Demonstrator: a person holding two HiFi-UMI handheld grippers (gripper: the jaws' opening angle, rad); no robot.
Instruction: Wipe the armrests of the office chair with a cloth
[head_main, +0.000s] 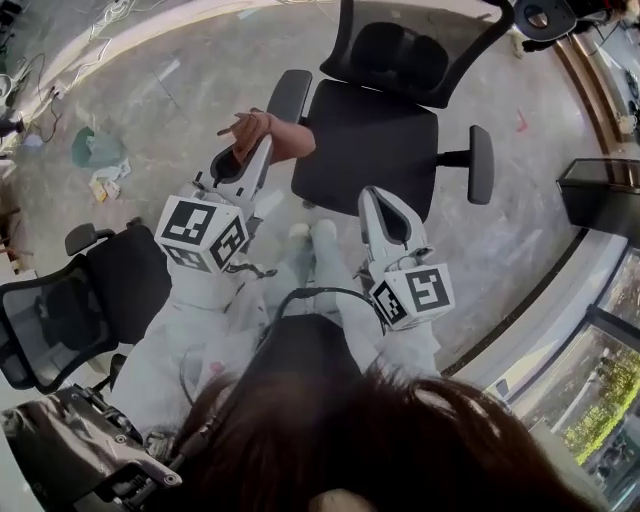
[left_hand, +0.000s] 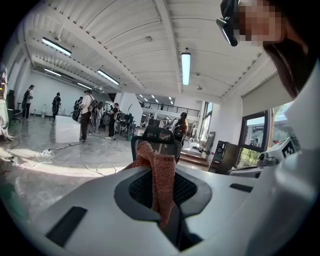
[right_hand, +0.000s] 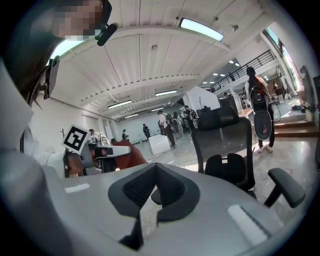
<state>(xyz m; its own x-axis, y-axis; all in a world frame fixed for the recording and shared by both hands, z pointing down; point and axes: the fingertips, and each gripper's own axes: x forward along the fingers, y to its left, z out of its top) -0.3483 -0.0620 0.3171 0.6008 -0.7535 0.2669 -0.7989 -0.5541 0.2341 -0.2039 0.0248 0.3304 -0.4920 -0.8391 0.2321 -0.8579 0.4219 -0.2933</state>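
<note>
Cloth, a reddish-orange knit, is pinched in the left claw. The jaws are closed tight on it, and in the left gripper view a fold stands above the tips while the rest hangs down between the pads. In the head view the cloth is bunched at the claw's tip, just beside the near end of the office chair's left-hand armrest. Whether it touches the armrest cannot be told.

The office chair is black, with a flat padded seat and a mesh backrest on the far side. Its other armrest juts out at the seat's right edge, well apart from both claws.

The right claw hovers over the seat's near edge. Its jaws are pressed together with nothing between them, and the right gripper view shows the two dark pads meeting at the tip. Each gripper carries a cube with square markers, the left cube and the right cube, both nearer the person than the chair.

The chair stands on a grey polished floor. A second black chair stands at the lower left of the head view. A green object lies on the floor beyond it. Several people stand in the far part of the hall.
</note>
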